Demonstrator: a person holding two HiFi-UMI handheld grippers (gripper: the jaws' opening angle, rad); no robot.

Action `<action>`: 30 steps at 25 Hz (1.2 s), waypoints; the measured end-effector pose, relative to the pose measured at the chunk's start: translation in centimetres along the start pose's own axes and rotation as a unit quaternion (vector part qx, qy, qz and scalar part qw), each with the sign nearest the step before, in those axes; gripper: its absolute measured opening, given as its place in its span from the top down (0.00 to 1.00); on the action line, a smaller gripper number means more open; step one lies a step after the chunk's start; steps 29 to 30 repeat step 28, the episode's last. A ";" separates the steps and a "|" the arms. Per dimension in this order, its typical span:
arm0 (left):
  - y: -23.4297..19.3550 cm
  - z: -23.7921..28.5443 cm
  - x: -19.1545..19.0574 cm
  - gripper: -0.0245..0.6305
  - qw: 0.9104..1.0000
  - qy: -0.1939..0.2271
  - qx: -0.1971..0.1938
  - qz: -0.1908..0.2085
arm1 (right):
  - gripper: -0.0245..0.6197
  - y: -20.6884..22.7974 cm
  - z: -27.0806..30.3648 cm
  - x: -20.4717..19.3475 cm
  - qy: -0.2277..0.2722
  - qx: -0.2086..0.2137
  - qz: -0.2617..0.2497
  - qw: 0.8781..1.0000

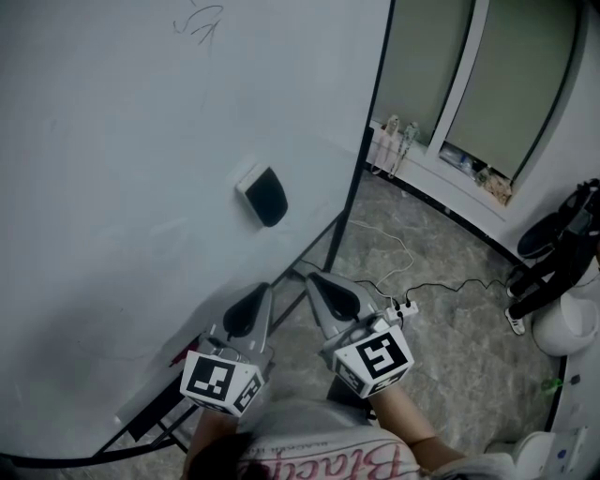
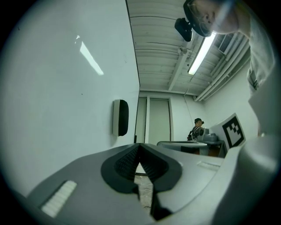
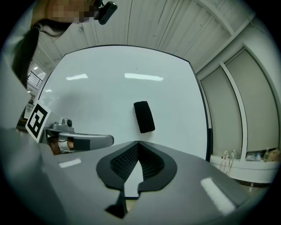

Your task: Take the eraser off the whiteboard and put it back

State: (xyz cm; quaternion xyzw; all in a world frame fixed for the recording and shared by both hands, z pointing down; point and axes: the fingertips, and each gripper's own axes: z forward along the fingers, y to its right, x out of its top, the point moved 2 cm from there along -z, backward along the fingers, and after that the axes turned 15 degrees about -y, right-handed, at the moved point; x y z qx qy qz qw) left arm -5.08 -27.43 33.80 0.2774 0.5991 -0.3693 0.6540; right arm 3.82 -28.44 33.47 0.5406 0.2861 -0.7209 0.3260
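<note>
Open run across whiteboard (image 1: pixel 112 216), 9 to 12 o'clock; eraser (image 1: pixel 263 195) juts out at 12. Black frame edge (image 1: pixel 367 141) bars 2 o'clock.

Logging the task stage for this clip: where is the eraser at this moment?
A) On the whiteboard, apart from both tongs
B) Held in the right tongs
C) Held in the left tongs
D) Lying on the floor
A: the eraser sits on the whiteboard, while the left tongs and right tongs are shut with nothing in them, short of it.

Pink script lettering (image 1: pixel 323 462) on the person's shirt (image 1: pixel 281 436), upside down and unclear, faint marker scribble (image 1: pixel 199 21) on whiteboard (image 1: pixel 112 187), unreadable
</note>
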 end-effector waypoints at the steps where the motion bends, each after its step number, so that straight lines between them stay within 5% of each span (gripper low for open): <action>1: 0.1 0.1 0.0 0.96 1.000 -0.001 -0.001 0.001 | 0.96 0.0 -0.1 -0.5 -0.005 -0.002 0.006 1.000; 7: 0.5 0.2 -0.1 0.96 1.000 -0.004 -0.003 0.000 | 0.96 -0.2 -0.2 -1.4 -0.016 0.004 0.030 0.999; 30: 1.0 -0.4 0.2 0.96 1.000 -0.004 -0.001 0.003 | 0.96 -1.2 -1.0 -0.8 -0.020 -0.006 -0.011 1.000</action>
